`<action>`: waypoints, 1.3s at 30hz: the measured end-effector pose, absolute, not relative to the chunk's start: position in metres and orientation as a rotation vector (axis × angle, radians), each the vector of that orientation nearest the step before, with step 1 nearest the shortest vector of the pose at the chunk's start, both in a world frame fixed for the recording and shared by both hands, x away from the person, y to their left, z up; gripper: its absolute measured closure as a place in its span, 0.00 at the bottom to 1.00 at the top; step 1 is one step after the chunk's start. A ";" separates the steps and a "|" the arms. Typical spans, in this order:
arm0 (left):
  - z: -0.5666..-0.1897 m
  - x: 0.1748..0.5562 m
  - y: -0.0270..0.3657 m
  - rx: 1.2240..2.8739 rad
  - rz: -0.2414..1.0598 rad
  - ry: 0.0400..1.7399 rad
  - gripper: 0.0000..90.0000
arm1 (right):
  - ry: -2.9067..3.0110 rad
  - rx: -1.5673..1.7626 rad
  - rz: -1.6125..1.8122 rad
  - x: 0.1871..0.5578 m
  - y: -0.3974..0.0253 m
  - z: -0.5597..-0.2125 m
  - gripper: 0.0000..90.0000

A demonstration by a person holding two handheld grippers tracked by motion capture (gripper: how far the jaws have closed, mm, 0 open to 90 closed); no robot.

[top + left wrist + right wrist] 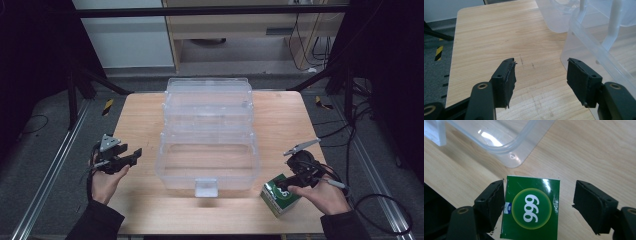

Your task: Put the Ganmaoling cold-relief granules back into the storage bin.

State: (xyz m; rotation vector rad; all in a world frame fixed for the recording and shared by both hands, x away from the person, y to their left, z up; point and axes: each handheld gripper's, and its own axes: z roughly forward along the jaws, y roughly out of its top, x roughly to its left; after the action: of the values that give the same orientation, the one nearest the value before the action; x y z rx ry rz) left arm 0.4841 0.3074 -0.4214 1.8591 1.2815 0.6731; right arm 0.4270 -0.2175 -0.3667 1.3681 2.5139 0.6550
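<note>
Left tongs (134, 153) left of clear plastic box (207, 145), jaws apart, nothing between, hovering over bare surface (489, 40). Clear plastic box mid-surface, tiers spread, bottom tray empty. Green carton (531, 207) off box's front right corner, flat on surface, "999" printed on top. Right tongs (539, 205) straddle carton, jaws apart; left jaw touching or just beside carton edge, right jaw well clear. Judgement: carton light, thin card, glossy, crushable. Grip across long side faces, gently.
</note>
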 end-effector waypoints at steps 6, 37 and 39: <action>-0.422 0.485 0.306 1.871 0.671 1.277 0.43 | 2.562 1.387 0.596 0.429 -0.213 -0.375 0.21; -0.429 0.487 0.303 1.907 0.656 1.281 0.41 | 2.683 1.446 0.393 0.440 -0.205 -0.411 0.10; -0.429 0.487 0.304 1.911 0.655 1.281 0.41 | 2.687 1.453 0.384 0.441 -0.204 -0.413 0.10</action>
State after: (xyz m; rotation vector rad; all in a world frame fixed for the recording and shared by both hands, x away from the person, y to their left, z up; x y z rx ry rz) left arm 0.4874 0.3038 -0.4294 1.9115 1.2813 0.6552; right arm 0.4412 -0.2042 -0.4132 1.4530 2.6867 0.3842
